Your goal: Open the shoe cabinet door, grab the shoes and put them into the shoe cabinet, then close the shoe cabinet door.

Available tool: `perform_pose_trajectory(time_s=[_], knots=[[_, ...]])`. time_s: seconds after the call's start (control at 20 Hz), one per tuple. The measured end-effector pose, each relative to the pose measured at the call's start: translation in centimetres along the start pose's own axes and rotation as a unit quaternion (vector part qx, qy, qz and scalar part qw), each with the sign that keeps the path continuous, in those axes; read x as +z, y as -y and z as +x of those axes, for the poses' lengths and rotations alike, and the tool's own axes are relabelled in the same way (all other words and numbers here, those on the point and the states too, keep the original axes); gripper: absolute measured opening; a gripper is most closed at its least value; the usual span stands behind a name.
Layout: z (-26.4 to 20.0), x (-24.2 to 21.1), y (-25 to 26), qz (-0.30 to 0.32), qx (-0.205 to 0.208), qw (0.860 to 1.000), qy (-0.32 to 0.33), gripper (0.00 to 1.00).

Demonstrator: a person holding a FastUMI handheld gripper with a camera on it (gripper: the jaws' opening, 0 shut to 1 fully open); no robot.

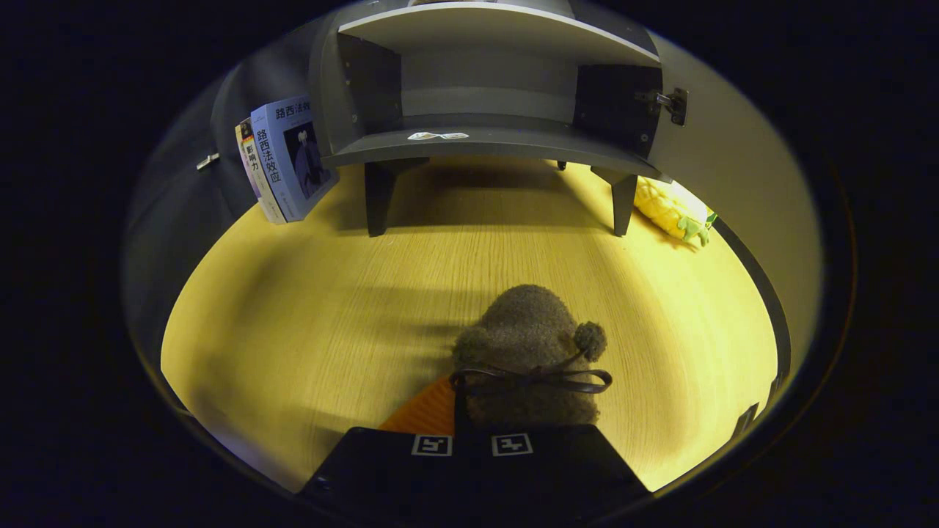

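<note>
Wooden tabletop (308, 308), shoe cabinet (484, 88) open beyond | gripper (473, 445) fingers together, clamped on fuzzy shoe (524, 352) | carry level, clear the shelf lip, set deep inside.

You've got one fisheye cam riding on the gripper (473, 440), looking forward along its fingers, pitched down over the table (293, 308). It faces the open shoe cabinet (484, 139) head-on from mid-table; the fuzzy shoe (528, 352) sits closest to the lens.
</note>
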State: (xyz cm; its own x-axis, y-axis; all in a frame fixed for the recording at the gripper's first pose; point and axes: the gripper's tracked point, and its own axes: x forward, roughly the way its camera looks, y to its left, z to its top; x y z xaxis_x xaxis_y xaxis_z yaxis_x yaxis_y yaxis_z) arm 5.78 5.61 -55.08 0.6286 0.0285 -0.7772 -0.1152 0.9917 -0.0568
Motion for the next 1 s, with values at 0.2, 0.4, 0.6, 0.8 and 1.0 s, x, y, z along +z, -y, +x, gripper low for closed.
perform_pose_trajectory(time_s=[0.2,0.4,0.6,0.8,1.0], knots=[[-3.5,4.9,0.0,-0.002,0.0,0.999,0.032,0.05],[-8.1,12.8,0.6,-0.004,-0.006,0.996,0.086,0.05],[-12.4,21.1,1.9,0.002,-0.022,0.99,0.142,0.05],[-14.2,28.7,2.2,0.02,-0.013,0.983,0.183,0.05],[-13.6,33.8,3.1,0.03,-0.013,0.983,0.18,0.05]])
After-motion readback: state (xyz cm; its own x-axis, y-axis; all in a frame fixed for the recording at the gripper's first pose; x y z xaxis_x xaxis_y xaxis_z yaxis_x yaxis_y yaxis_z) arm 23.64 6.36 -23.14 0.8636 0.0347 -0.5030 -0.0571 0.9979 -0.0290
